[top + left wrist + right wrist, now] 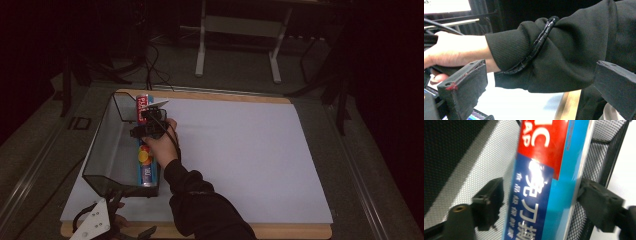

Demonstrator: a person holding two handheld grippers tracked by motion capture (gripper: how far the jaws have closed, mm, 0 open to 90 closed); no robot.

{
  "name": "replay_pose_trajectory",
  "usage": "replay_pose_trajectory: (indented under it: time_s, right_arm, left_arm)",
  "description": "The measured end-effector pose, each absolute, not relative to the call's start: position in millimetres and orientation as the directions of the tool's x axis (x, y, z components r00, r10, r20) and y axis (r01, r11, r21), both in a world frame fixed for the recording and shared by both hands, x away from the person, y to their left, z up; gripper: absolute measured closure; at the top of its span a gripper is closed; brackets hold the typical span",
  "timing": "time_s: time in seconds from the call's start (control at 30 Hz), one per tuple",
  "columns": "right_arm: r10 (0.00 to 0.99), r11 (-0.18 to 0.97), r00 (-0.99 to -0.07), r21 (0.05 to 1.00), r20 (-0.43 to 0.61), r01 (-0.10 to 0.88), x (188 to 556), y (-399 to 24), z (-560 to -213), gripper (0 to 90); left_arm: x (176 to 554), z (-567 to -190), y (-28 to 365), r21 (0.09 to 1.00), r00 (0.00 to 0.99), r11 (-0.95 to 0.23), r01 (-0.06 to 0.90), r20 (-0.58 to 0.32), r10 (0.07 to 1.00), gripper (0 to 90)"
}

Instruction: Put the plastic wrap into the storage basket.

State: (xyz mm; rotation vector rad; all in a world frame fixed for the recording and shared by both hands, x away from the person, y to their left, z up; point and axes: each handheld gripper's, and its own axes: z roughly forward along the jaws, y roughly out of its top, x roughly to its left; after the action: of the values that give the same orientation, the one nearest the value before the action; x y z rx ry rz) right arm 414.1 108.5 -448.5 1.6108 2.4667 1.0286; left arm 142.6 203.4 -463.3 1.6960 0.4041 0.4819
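A long red-and-blue box of plastic wrap (pixel 145 167) (pixel 549 170) lies inside a black mesh basket (pixel 106 150) along its right wall. My right gripper (pixel 146 126) (pixel 540 202) reaches into the basket and straddles the box. Its jaws are open: the left jaw stands clear of the box and the right jaw is close against the box's edge. My left gripper (pixel 134 214) (pixel 541 90) rests at the table's near left corner, jaws wide open with nothing between them. It faces the person's dark right sleeve (pixel 564 57).
The basket's mesh wall (pixel 604 152) stands just right of the box. A white sheet (pixel 240 150) covers the wooden table board to the right of the basket. Beyond the table stand a white frame's legs (pixel 201 50) and floor cables (pixel 152 70).
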Motion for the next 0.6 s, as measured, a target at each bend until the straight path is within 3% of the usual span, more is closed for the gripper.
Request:
replay_pose_trajectory:
  time_s: [0.23,0.4,0.6]
  right_arm:
    - [0.772,0.285,-0.538,0.571,0.34,0.77,411.8,97.8,-436.4,16.5]
    - [0.698,0.358,-0.645,0.629,0.311,0.69,409.0,85.5,-431.9,12.5]
    - [0.656,0.377,-0.69,0.66,0.305,0.65,403.2,67.3,-424.6,12.4]
  left_arm:
    - [142.9,-463.3,203.1,0.985,0.851,-0.173,0.003,0.088,0.517,0.6]
    - [143.3,-463.4,202.9,0.984,0.852,-0.175,0.004,0.088,0.516,0.6]
    - [143.7,-463.7,201.9,0.984,0.851,-0.176,0.006,0.088,0.518,0.6]
